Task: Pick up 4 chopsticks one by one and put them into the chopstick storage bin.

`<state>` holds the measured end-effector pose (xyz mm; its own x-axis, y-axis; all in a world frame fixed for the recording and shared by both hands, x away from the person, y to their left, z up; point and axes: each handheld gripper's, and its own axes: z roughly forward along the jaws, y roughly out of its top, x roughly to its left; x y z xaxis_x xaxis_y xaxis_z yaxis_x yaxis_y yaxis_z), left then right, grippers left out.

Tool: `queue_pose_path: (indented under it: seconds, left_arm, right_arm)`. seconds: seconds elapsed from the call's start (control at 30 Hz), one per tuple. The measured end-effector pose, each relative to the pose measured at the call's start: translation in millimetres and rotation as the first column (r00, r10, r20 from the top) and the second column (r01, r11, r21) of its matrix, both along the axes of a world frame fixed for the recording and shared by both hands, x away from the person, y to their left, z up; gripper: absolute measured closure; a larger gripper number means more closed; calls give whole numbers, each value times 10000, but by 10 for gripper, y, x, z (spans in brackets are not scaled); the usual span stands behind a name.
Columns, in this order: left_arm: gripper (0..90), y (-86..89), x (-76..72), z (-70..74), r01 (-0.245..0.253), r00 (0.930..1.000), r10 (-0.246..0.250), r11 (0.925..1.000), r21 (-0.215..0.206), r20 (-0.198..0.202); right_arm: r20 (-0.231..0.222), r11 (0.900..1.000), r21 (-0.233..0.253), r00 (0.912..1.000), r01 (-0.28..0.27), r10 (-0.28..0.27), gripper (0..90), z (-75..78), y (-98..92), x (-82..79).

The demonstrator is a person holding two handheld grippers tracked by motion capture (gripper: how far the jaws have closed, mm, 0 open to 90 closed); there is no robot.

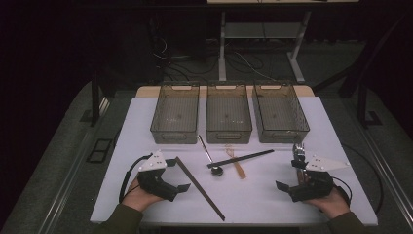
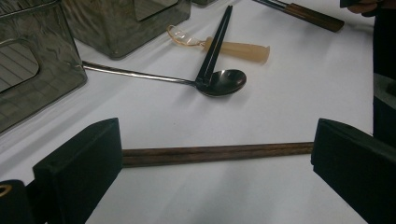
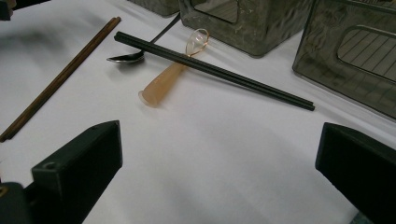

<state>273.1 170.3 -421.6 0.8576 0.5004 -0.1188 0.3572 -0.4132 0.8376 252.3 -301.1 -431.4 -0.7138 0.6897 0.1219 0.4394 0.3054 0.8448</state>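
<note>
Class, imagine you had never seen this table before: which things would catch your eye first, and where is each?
Three clear bins stand in a row at the table's far edge. In front of them, mid-table, black chopsticks lie across a metal spoon and an amber plastic spoon. Brown chopsticks lie between the open jaws of the left gripper, while the right gripper rests open at the near right.

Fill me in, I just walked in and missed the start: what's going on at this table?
A person holds tongs in each hand over a white table. Both the left tongs and right tongs are open and hold nothing. Brown chopsticks lie between the left jaws, ungripped. Black chopsticks rest across a metal spoon and an amber plastic spoon. Three empty bins stand behind.
</note>
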Motion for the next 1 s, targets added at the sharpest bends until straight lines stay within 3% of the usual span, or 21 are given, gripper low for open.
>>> queue_pose_path:
  seconds: [0.33,0.7,1.0]
  left_arm:
    - [53,5,23,-8,-64,10000,65,9999,152,-56]
    - [199,-1,45,8,-210,9998,212,9995,249,-55]
    - [459,-3,135,29,-640,9979,635,9970,441,121]
  right_arm:
    - [15,9999,120,10000,54,-55,3,10,-16,6]
    - [71,9999,142,9999,87,-88,4,28,-6,-21]
    - [1,9999,102,10000,17,-17,3,21,1,-14]
